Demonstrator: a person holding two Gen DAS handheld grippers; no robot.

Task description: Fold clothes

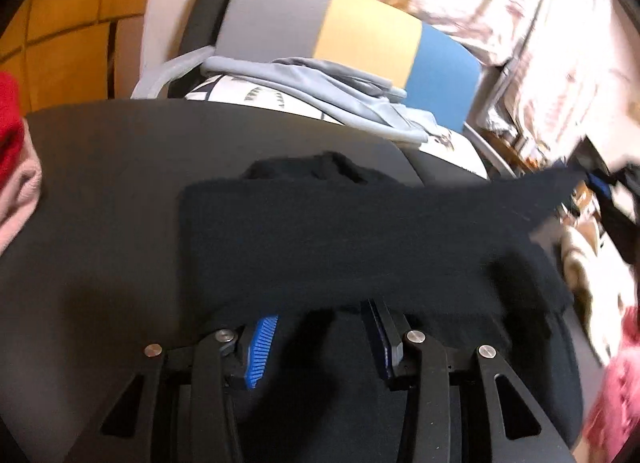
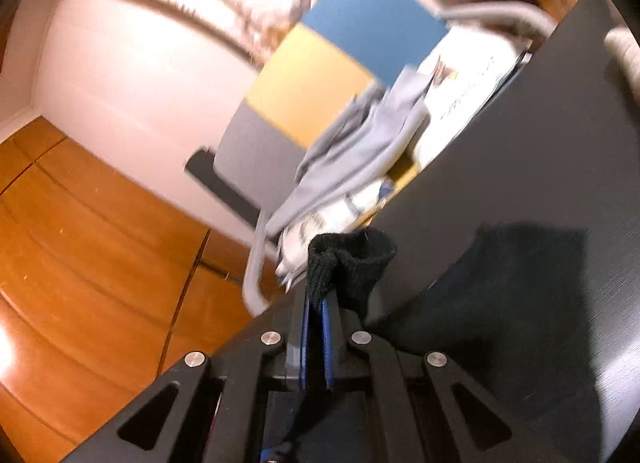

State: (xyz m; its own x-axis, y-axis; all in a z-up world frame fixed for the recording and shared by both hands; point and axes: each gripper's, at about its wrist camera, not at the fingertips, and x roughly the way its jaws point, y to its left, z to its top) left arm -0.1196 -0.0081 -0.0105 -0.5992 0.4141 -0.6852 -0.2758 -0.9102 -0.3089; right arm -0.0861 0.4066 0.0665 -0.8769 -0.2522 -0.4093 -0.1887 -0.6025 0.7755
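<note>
While the left gripper (image 1: 320,327) hangs low over a black table (image 1: 112,167), its two blue-padded fingers (image 1: 262,343) stand apart, and a black garment (image 1: 340,239) drapes across their tips. Whether the pads press on the cloth cannot be told, because the fabric hides the fingertips. This dark garment lies flat on the tabletop and stretches off toward the right of the left wrist view, where one end lifts away from the surface.

From the right wrist view, the right gripper (image 2: 318,303) is clenched, its blue pads nearly touching, with a bunched end of the black garment (image 2: 352,263) pinched between them and raised above the table (image 2: 520,151). A dark shape lies on the table beneath.

Beyond the table's far edge stands a chair (image 1: 372,39) with a back panelled in grey, yellow and blue. A pale grey garment (image 1: 340,83) is heaped on its seat over something white with dark print. Red and pink cloth (image 1: 12,143) sits at the table's left edge. Farther off are a white wall and orange-brown wooden floor (image 2: 100,243).
</note>
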